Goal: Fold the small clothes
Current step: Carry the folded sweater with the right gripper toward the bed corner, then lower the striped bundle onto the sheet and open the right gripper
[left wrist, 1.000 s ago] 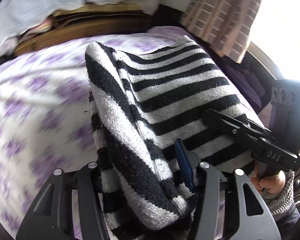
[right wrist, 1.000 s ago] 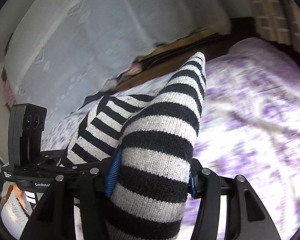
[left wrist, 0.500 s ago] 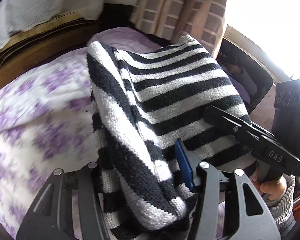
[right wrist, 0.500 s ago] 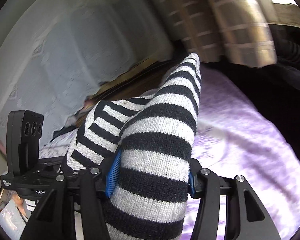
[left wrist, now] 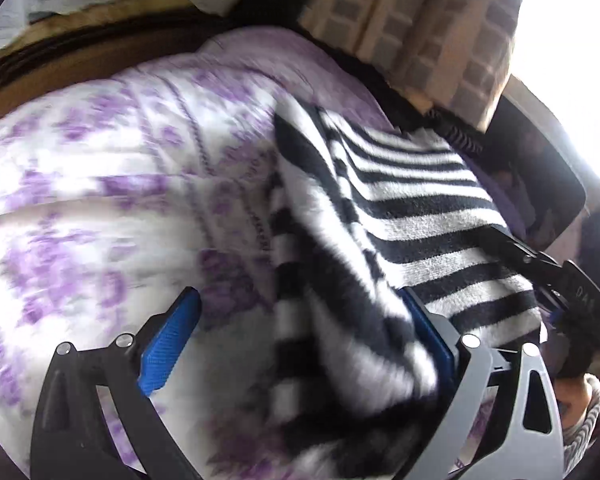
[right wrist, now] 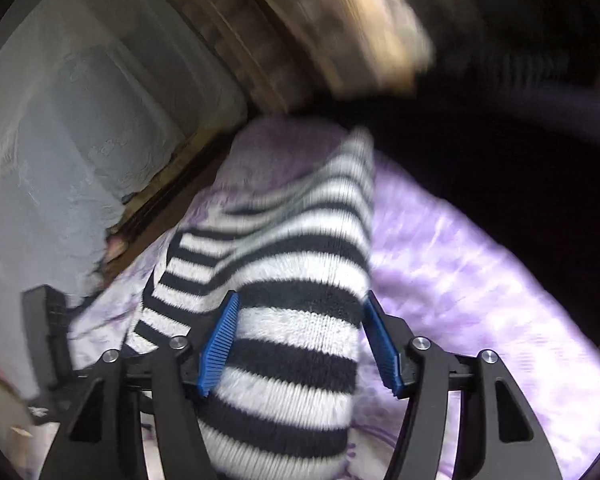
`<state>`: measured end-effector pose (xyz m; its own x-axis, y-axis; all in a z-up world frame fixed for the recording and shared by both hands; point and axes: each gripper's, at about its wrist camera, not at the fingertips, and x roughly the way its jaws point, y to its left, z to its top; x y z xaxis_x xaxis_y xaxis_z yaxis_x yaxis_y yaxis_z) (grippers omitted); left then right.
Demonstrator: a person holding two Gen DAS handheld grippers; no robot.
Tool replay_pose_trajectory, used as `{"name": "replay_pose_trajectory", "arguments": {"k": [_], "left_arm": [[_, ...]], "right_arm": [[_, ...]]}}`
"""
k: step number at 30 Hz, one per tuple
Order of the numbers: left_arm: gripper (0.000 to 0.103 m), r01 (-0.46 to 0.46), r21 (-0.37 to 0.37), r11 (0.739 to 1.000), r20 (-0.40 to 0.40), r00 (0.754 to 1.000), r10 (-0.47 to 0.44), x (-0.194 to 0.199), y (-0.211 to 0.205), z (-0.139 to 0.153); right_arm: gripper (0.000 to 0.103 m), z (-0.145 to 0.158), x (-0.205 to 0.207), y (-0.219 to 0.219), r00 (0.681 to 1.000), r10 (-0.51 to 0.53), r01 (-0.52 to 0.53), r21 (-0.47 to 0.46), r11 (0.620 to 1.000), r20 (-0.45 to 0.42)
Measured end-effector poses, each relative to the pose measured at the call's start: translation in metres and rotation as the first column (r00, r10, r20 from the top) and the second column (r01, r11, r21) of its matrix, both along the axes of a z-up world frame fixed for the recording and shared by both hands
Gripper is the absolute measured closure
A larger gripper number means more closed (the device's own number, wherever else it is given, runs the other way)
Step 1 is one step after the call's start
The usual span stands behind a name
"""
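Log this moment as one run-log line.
stage: releasing fold | left gripper: opening, left pad clear of striped sweater | right gripper: opening, sweater between jaws | surface: purple floral bedspread

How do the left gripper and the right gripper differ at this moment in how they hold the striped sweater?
The left gripper is opening wide, its left pad clear of the striped sweater, which lies against the right one. The right gripper is opening less: the knit touches its left pad, and a gap shows at its right. Both have blue pads and hang over the purple-flowered bedspread.
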<state>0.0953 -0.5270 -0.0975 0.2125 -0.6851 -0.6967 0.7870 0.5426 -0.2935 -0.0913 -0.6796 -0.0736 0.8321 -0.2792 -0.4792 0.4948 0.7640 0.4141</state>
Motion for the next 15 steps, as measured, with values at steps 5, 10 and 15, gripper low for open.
{"name": "replay_pose_trajectory", "arguments": {"k": [5,10,15], "left_arm": [[0.007,-0.039,0.001,0.999,0.095,0.995,0.038,-0.016,0.024,0.009],[0.004,-0.010,0.076,0.997,0.079,0.997,0.004,-0.013,0.019,-0.007],[0.004,-0.030,0.063,0.998,0.018,0.999,0.029,-0.008,0.031,-0.006]], "right_arm": [[0.055,0.024,-0.020,0.055,0.998,-0.024,0.036,-0.256,0.966,0.050],[0.061,-0.003,0.011,0.063,0.986,-0.033,-0.010,-0.252,0.968,-0.166],[0.058,-0.004,0.024,0.065,0.979,-0.061,0.001,-0.296,0.955,-0.194]]}}
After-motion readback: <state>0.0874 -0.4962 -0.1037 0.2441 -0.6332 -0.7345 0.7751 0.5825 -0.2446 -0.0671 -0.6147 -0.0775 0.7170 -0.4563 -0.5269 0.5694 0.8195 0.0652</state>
